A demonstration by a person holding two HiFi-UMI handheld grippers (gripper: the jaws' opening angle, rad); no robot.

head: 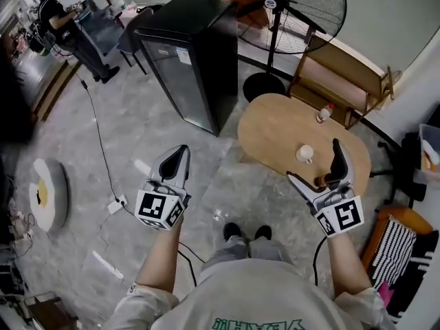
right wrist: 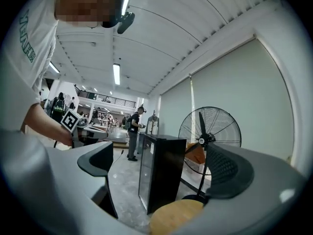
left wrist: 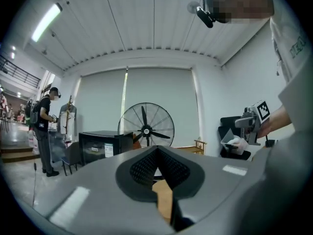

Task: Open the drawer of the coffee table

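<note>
The task looks unstarted: the coffee table [head: 275,126] stands untouched, its drawer out of sight, while the left gripper [head: 177,158], jaws pressed together, and the right gripper [head: 314,162], spread and empty, hang in the air.

A black fridge [head: 185,53] stood on the grey floor [head: 137,129] of a workshop. Just to its right, a large pedestal fan [head: 276,12] rose on a round base. Beyond the fan, a low wooden rack [head: 340,81] sat against the wall. A dark chair [head: 130,36] stood behind the fridge to its left, and farther left was a person [head: 65,26] in dark clothes. A cable [head: 100,136] ran across the floor left of the fridge to a white power strip [head: 115,203]. An egg-shaped cushion [head: 48,194] lay well to the fridge's front left. A white cup [head: 304,154] and a small bottle [head: 324,113] stood off to its right.
</note>
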